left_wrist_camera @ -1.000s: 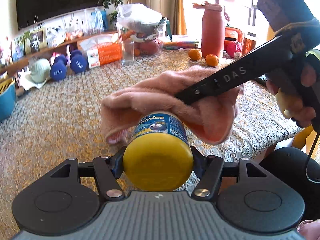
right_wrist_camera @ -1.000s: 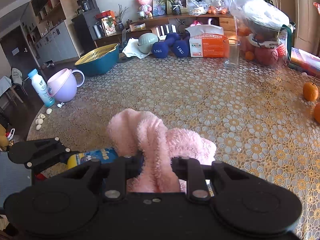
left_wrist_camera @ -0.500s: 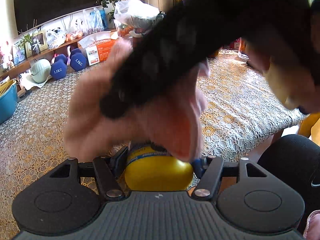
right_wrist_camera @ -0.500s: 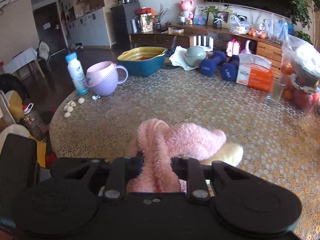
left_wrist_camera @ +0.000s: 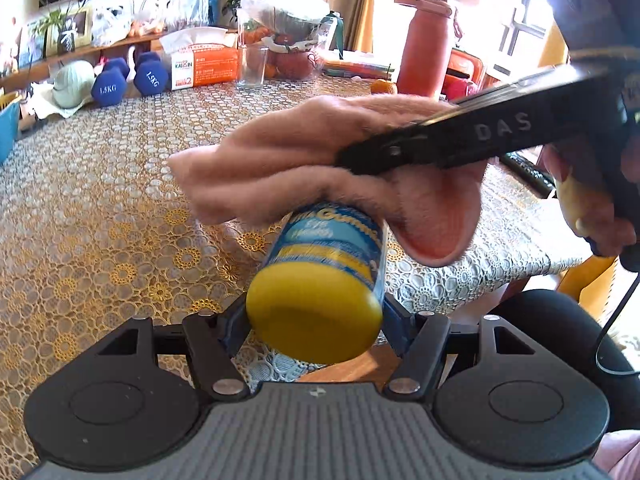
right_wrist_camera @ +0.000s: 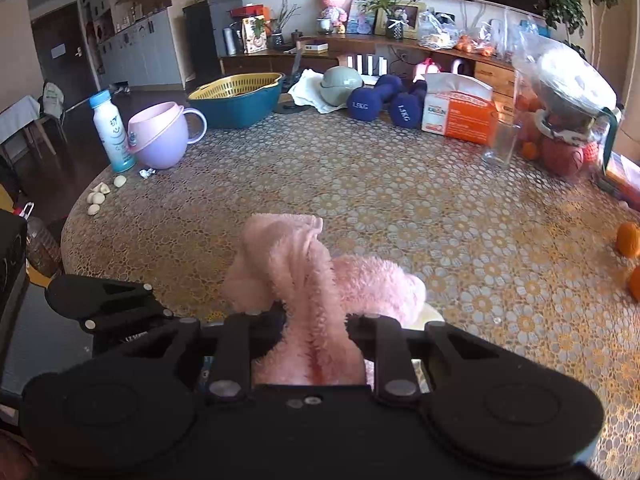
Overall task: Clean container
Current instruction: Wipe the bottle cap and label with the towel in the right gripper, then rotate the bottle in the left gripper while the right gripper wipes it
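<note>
A blue-labelled gummies bottle (left_wrist_camera: 332, 248) with a yellow lid (left_wrist_camera: 314, 316) is held sideways, lid toward the camera, by my left gripper (left_wrist_camera: 314, 320), which is shut on it near the lid. A fluffy pink cloth (left_wrist_camera: 320, 160) lies draped over the bottle's far end. My right gripper (left_wrist_camera: 360, 156) reaches in from the right, shut on that cloth. In the right wrist view the pink cloth (right_wrist_camera: 308, 280) bunches between the right gripper (right_wrist_camera: 312, 320) and hides most of the bottle; the left gripper (right_wrist_camera: 108, 308) shows at lower left.
A lace-covered table (right_wrist_camera: 360, 200) carries a glass (right_wrist_camera: 500, 144), tissue box (right_wrist_camera: 456, 116), blue dumbbells (right_wrist_camera: 380, 104), teal basket (right_wrist_camera: 240, 100), purple cup (right_wrist_camera: 160, 136), milk bottle (right_wrist_camera: 110, 132), oranges (right_wrist_camera: 628, 240) and a red flask (left_wrist_camera: 426, 40). A hand (left_wrist_camera: 588, 208) holds the right gripper's handle.
The right gripper and cloth swept up close over the bottle half a second ago, then drew back to the bottle's far end. The bottle has turned, showing another part of its label.
</note>
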Motion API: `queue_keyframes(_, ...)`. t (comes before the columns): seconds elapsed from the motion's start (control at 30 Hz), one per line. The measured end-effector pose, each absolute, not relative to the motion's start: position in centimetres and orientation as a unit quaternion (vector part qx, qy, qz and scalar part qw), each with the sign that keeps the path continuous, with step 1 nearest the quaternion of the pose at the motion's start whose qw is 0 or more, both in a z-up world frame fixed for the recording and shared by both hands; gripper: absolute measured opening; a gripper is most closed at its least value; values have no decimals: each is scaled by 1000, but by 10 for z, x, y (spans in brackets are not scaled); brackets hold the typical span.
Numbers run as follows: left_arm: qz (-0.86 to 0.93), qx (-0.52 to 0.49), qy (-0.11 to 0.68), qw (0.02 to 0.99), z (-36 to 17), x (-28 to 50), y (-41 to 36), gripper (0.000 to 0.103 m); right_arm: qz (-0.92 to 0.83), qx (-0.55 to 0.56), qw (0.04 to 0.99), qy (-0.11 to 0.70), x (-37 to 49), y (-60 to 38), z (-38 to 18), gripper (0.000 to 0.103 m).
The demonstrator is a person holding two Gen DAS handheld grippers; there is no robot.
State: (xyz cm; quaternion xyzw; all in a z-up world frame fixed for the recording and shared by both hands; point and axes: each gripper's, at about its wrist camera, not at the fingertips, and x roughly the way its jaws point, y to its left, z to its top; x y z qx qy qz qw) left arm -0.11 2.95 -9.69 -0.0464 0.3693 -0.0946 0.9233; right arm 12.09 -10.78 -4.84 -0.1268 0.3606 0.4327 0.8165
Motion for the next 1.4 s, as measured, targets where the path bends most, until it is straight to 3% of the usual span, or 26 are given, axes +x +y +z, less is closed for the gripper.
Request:
queue_keyframes(0.3,-76,-26,347,934,-84,4,24,61,396,-128,841,345,111,-134,-42,22)
queue_keyframes(0.53,-67,19,326,943,-75,13,14,61,459,-112,829,300,101,-105,-8,22)
queue_keyframes(0.7,-64,42,320,945,-74,16,10,61,470,-137,820,297,104,-84,-16,22)
queue_keyframes(0.93,-66,51,310,947,-72,25,12,62,453,-38,829,326,134,-113,-20,23)
queue_keyframes(1.17,-95,73,290,950,-58,36,5,75,449,37,822,349,146,-135,-27,23)
queue_keyframes(1.4,-107,62,290,949,-53,44,10,75,439,133,798,392,161,-161,-49,22)
